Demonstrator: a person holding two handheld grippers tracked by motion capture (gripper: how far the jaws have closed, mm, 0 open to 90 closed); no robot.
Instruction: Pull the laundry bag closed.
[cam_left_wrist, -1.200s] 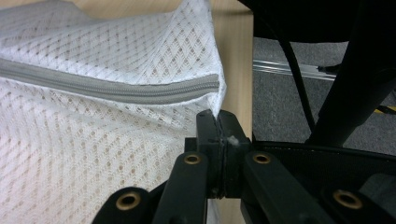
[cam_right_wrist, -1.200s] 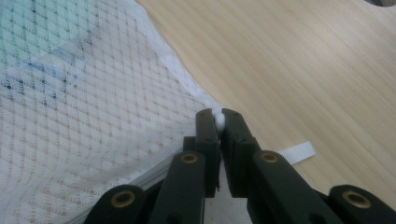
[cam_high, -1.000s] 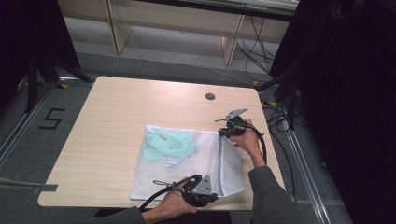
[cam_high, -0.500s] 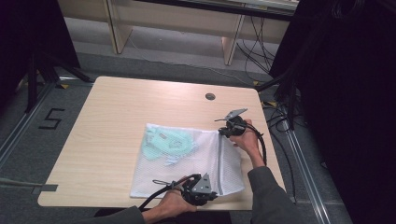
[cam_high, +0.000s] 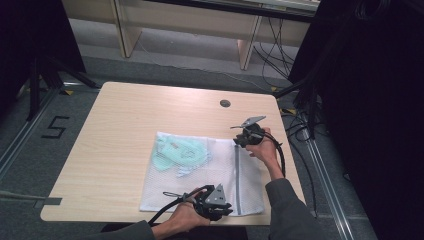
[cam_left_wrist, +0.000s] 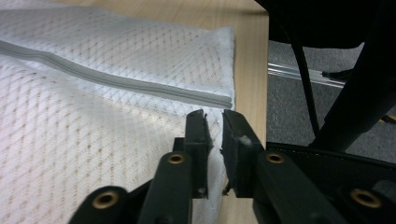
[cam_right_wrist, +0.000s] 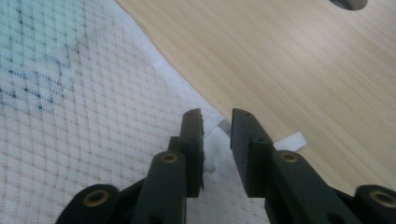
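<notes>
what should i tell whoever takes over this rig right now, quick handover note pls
Left gripper: at the near edge of the white mesh laundry bag, by the zipper end; jaws have just been opening, a narrow gap with mesh edge between, pads not pressing.
Right gripper: at the bag's far edge near its small white tag; jaws also just opening, nothing gripped.
Bag lies flat on the wooden table, with a mint green garment inside; the grey zipper looks closed.
Done: bag laid out and released.
Left: likely only to draw both grippers away.

A "5" marked on the floor (cam_high: 55, 128)
</notes>
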